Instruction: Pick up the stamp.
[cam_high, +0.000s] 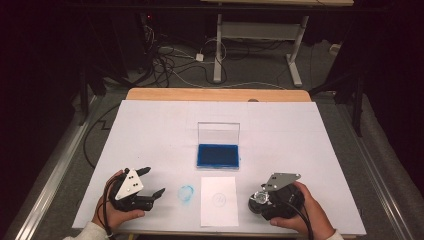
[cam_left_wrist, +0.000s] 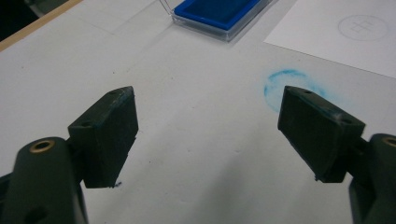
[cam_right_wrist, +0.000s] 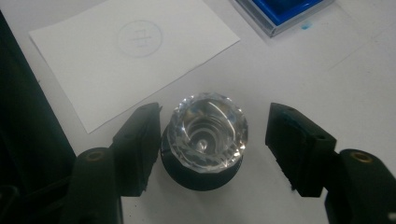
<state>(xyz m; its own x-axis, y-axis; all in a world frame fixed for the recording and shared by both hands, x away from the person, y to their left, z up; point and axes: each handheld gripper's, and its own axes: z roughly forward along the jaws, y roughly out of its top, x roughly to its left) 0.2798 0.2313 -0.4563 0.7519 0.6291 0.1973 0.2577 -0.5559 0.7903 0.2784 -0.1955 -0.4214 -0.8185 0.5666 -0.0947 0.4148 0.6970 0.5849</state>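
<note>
While the right claw (cam_right_wrist: 212, 140) straddles a faceted, clear-topped round stamp (cam_right_wrist: 207, 137) on a black base at the near right of the matte white bench (cam_high: 150, 130), one pad touches, the other stands off; the left claw (cam_left_wrist: 210, 135) is spread, empty, near a smudged blue ring (cam_left_wrist: 289, 84).

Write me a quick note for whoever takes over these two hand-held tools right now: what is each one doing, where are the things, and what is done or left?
Left tool: open, holding nothing, over the white table cover near a blue ink smudge.
Right tool: open around the stamp; one pad looks to be at its side, the other is clear of it. Not yet gripped.
Stamp: upright, clear faceted knob on a black base, right of the paper sheet.
Ink pad: lid up, behind the sheet.
Done: the sheet carries one faint round print.
Left, probably: grip the stamp, ink it, press it on the sheet.
</note>
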